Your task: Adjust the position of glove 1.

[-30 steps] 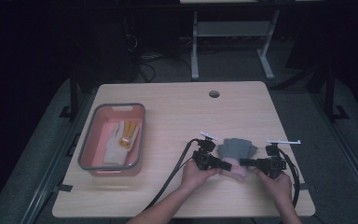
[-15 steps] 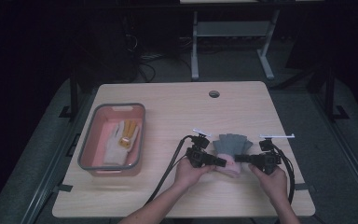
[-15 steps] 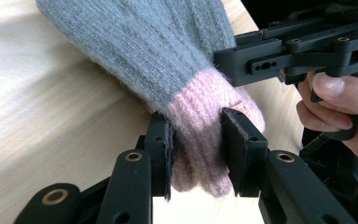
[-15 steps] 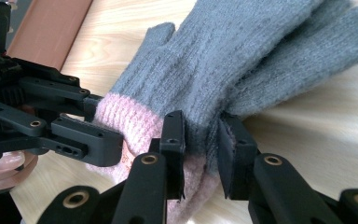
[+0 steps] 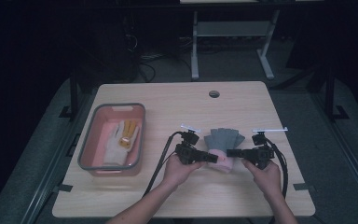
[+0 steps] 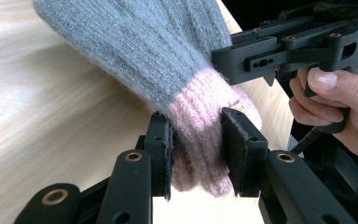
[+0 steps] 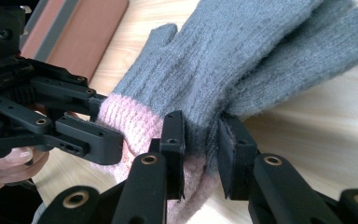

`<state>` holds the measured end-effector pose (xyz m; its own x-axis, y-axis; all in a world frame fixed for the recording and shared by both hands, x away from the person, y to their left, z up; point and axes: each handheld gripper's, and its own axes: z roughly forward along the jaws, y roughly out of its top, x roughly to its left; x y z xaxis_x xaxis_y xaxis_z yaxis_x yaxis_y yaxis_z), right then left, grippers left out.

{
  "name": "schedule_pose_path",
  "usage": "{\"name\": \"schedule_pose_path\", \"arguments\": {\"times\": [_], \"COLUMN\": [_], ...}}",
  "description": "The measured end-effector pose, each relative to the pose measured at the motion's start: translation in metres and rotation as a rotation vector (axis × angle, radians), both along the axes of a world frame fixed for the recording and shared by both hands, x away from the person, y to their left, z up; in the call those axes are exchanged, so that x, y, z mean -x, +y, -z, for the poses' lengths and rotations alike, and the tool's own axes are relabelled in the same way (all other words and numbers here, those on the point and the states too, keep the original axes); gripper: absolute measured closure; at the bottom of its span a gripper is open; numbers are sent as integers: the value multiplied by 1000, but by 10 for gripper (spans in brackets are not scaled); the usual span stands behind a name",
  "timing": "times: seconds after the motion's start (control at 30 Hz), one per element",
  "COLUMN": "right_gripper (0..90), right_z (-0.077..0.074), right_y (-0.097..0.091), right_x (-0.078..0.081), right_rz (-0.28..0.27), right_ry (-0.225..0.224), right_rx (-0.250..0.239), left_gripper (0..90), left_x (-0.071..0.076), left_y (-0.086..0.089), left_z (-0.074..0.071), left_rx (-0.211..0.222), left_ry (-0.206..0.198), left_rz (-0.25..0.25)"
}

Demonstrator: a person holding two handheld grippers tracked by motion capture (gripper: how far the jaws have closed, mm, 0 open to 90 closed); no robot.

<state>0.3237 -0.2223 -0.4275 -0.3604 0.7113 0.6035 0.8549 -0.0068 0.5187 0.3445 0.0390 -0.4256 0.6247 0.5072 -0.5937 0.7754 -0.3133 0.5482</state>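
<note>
Since a second ago both hands have drawn back toward the near edge of the table [image 5: 242, 100] and lifted a little, and the glove [image 5: 221, 142] has come with them, its cuff now raised off the wood while its grey fingers still fan out toward the far side.

The left gripper [image 5: 210, 158] is clamped on the glove's pink cuff from the left; in the left gripper view its two black pads pinch the pink ribbed knit [image 6: 200, 135] between them, with the grey part of the glove spreading up and away over the pale tabletop. The right gripper [image 5: 230, 152] is clamped on the same glove from the right; in the right gripper view its pads squeeze a fold of knit right where grey meets pink [image 7: 200, 135]. The two grippers face each other, tips close together, with the cuff between them.

The glove sits at the near middle of the table, between the two hands. Well to the left stands a pink tub [image 5: 89, 150] with a grey rim, holding a white and yellow glove [image 5: 121, 137]. A round cable hole [image 5: 214, 94] lies in the table's far middle.
</note>
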Motion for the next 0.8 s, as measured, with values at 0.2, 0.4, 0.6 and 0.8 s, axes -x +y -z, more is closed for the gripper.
{"name": "schedule_pose_path", "arguments": {"times": [0.2, 0.4, 0.6, 0.8], "right_gripper": [735, 735, 735, 734], "right_z": [-6, -14, -25, -31], "right_y": [11, 25, 41, 54], "right_x": [-5, -9, -14, -19], "right_rz": [-21, -42, -70, -95], "right_ry": [-5, -6, -25, -37], "right_rx": [-3, -9, 3, -13], "left_gripper": [651, 651, 650, 650], "left_x": [-1, 1, 2, 1], "left_y": [14, 30, 46, 62], "left_z": [-6, -12, -20, -26], "left_rx": [4, 14, 16, 25], "left_ry": [-11, -19, -35, -49], "left_rz": [-9, -27, -43, -54]}}
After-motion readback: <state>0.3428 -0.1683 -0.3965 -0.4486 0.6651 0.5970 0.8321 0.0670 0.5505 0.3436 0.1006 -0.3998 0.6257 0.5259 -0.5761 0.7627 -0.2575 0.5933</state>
